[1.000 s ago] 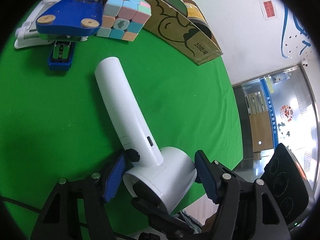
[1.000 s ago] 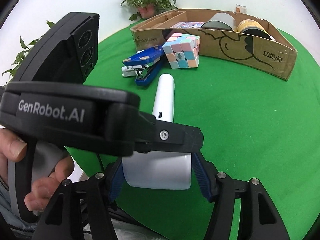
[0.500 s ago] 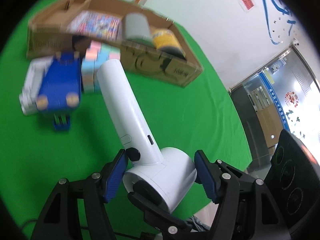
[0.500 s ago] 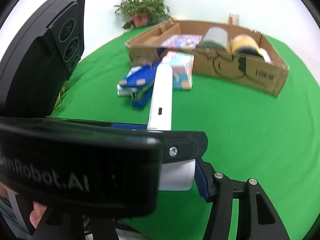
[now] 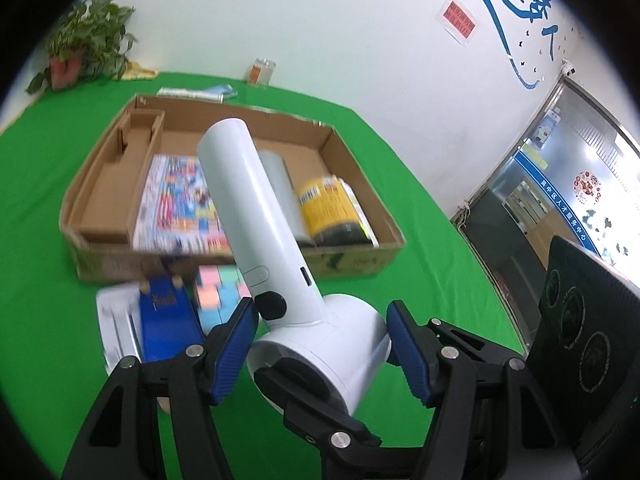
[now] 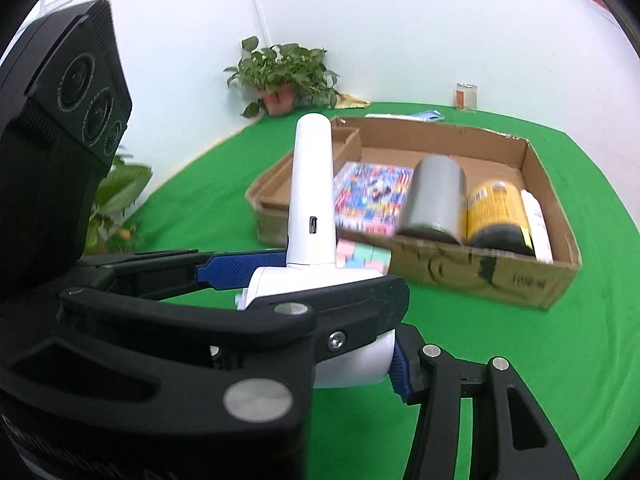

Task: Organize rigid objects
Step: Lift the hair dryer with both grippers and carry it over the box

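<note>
A white handheld device with a long handle and a round head is held in the air by both grippers. My left gripper is shut on its round head. My right gripper is shut on the same head from the other side; its left finger is hidden behind the left gripper's body. The handle points up and toward the cardboard box. The box holds a colourful booklet, a grey cylinder and a yellow can.
On the green table in front of the box lie a pastel puzzle cube, a blue stapler and a white object under it. A potted plant and a small jar stand at the far edge by the wall.
Both grippers have lifted the white device off the table and tilted its handle upward. The views have swung up, so the box interior and the wall now show.
</note>
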### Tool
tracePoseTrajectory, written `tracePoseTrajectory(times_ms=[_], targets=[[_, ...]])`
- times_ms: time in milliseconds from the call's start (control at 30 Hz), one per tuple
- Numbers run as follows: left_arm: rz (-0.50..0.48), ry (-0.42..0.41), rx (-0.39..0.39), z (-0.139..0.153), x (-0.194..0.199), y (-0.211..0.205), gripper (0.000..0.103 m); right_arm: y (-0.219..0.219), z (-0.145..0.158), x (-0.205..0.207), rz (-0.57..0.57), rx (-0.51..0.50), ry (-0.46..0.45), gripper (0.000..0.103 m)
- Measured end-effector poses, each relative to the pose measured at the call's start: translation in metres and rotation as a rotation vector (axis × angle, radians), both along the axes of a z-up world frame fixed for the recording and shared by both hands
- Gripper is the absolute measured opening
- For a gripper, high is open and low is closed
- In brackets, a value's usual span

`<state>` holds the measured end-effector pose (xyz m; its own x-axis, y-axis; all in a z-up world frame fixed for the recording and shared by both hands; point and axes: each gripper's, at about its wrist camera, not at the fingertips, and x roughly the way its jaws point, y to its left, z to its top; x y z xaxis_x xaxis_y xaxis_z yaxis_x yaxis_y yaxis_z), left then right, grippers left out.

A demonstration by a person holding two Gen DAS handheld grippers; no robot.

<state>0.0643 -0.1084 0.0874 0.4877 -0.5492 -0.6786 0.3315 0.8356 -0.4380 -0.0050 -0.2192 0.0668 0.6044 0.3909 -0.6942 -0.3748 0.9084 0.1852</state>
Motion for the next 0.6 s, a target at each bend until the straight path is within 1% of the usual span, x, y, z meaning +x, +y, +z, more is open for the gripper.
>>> tracePoseTrajectory(times_ms=[167,267,333,467,600], targets=[[-0.019,-0.022,0.008,0.011,0.043,0.016,0.065,0.017,0.016,0.044,-0.018,0.022,-0.011,0.052],[-0.023,-0.006,0.026,0.01,0.066,0.024,0.065,0.027,0.017,0.071,-0.031,0.052,0.014,0.052],[-0.04,0.019,0.038,0.004,0.087,0.031,0.065,0.035,0.013,0.096,-0.036,0.078,0.052,0.052],[-0.067,0.092,0.001,-0.014,0.122,0.045,0.065,0.046,0.0,0.137,-0.048,0.11,0.126,0.052],[-0.099,0.143,-0.005,-0.033,0.147,0.051,0.065,0.054,-0.018,0.168,-0.071,0.126,0.181,0.052]])
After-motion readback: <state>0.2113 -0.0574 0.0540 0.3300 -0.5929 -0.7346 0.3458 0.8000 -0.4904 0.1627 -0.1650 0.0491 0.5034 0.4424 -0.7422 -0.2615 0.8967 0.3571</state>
